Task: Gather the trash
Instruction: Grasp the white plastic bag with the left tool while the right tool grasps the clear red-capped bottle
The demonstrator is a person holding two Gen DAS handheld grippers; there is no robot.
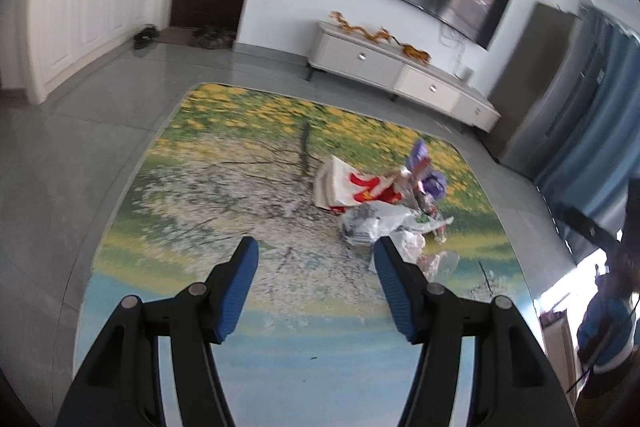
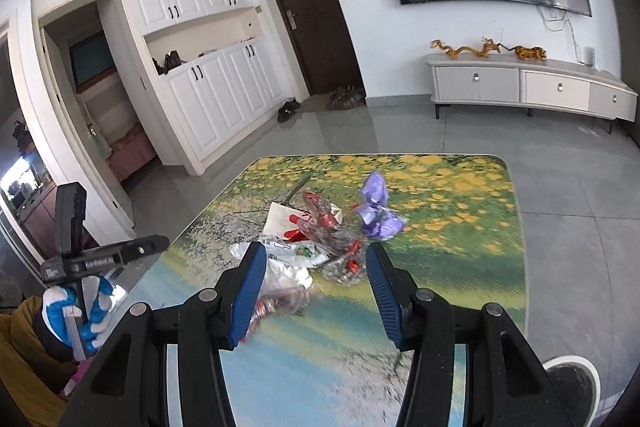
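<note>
A heap of trash lies on a table printed with yellow flowers [image 1: 240, 163] [image 2: 460, 227]: a white bag with red print [image 1: 352, 187] [image 2: 284, 221], a purple wrapper [image 1: 434, 183] [image 2: 378, 215], clear plastic wrappers [image 1: 380, 223] [image 2: 340, 247] and crumpled white paper [image 1: 412, 245] [image 2: 294, 273]. My left gripper [image 1: 316, 251] is open and empty, above the table, with the heap just past its right finger. My right gripper [image 2: 316, 255] is open and empty, close over the near side of the heap.
A white TV cabinet [image 2: 532, 87] [image 1: 400, 71] with golden ornaments stands under a wall TV. White cupboards [image 2: 208, 99] and a dark door [image 2: 312, 19] are at the left. A round dark bin with a white rim [image 2: 572, 387] sits at the lower right.
</note>
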